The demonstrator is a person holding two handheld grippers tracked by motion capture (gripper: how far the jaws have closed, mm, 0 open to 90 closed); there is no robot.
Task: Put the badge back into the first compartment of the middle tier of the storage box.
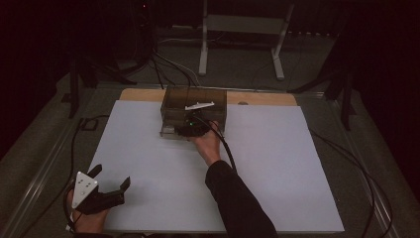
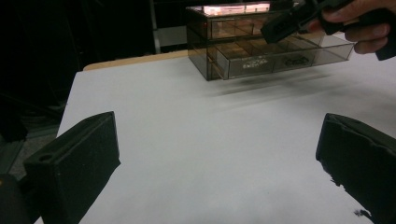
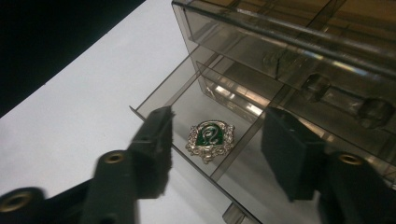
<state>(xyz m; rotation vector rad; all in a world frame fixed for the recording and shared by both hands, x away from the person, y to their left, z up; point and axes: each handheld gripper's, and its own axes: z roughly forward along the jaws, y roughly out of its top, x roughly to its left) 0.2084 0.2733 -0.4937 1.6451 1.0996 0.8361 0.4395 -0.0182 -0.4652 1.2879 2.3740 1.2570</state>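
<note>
We logged a small green-and-silver enamel crest badge (image 3: 209,139) lying flat on the floor of a front compartment in the pulled-out bottom drawer (image 3: 184,100) of a smoky translucent plastic drawer organiser (image 1: 194,110), which sat at the far middle of the white table sheet (image 1: 148,163). Nothing else lay in that compartment as far as we could see. The right gripper (image 3: 215,144) hung just above the drawer with its black foam-padded jaws spread either side of the badge, pads clear of it, nothing pinched. In the high view the right hand (image 1: 208,144) was at the drawer front, dark sleeve and cable trailing back. The left gripper (image 1: 110,179) was parked near the table's near-left corner, well apart from the organiser, jaws wide apart and empty, resting low over the bare sheet.

We judged the badge to be light, stiff metal, thin and flat, with a glossy enamel face that would likely slip under foam pads. The ornate scalloped rim looked like the best place to grip, pads on opposite edges. Lying flat, it gave little height to catch, so a regrasp would need the tips right down on the drawer floor. The divider walls close beside it would crowd the jaws. Not fragile, we thought, though any pin on the back was hidden
</note>
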